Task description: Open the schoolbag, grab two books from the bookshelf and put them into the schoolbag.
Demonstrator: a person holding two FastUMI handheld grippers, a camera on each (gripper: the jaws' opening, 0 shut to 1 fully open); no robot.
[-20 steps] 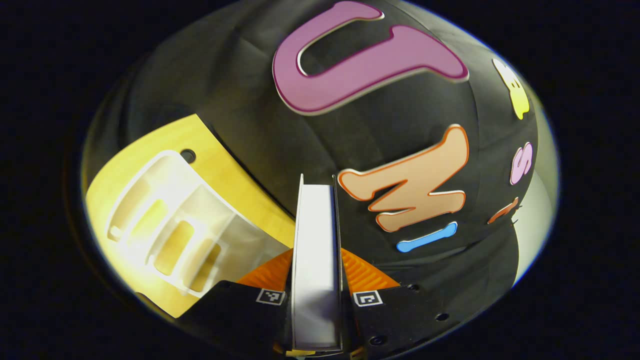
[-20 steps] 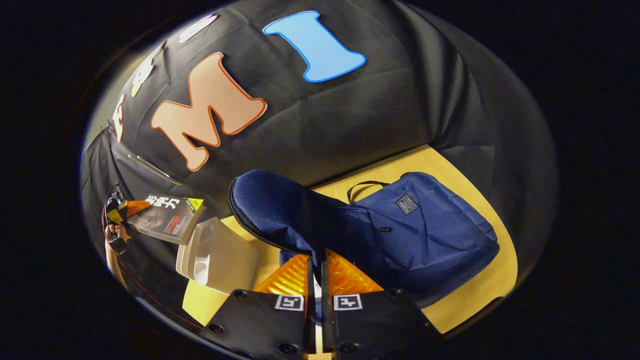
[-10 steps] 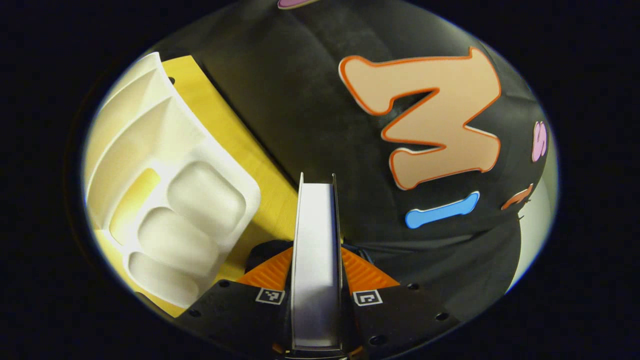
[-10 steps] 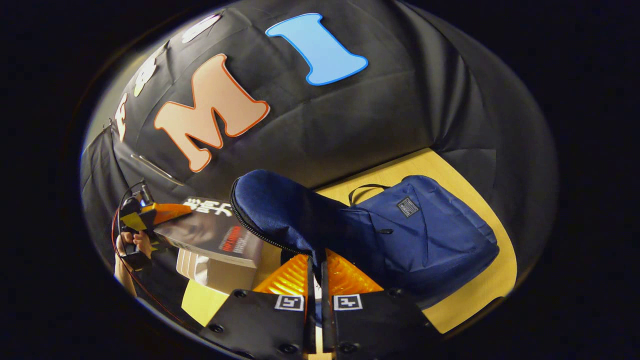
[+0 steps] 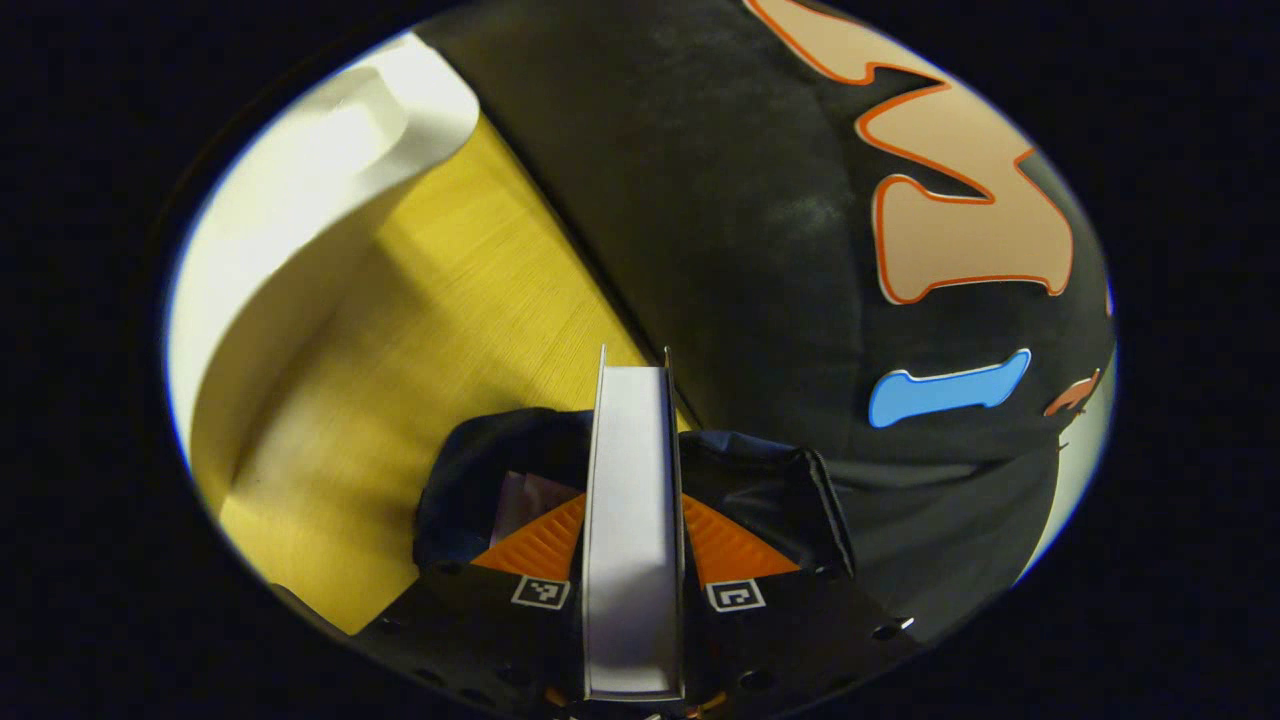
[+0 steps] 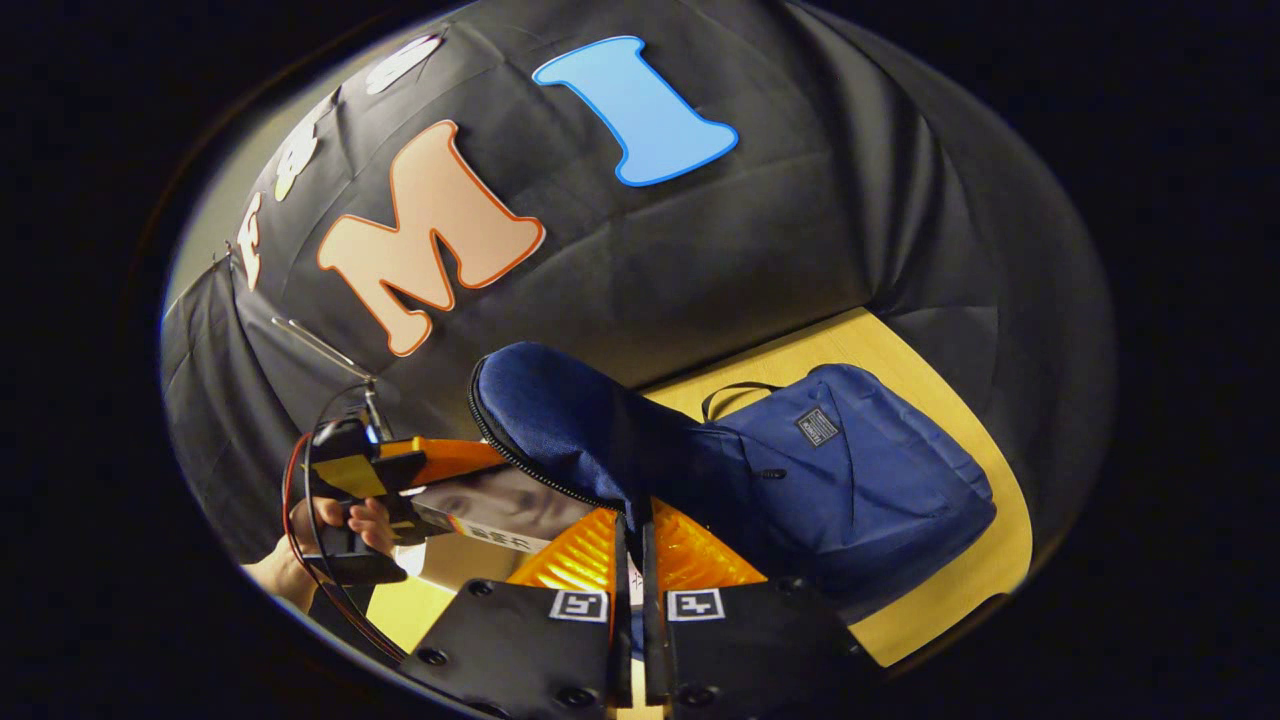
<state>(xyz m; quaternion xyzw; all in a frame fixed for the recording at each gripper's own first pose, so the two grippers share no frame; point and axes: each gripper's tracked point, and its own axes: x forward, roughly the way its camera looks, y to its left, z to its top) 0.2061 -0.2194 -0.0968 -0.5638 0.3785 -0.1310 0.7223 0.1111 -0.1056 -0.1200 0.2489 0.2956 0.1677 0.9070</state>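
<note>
1. We see the counter carrying the bag.
2. Our right tongs pinch the bag's flap up.
3. Our left tongs, clamped on a book, sit at the bag's mouth.

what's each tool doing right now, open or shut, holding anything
Left tool: closed on a book, over the open schoolbag.
Right tool: closed, pinching the schoolbag's blue flap.
</note>
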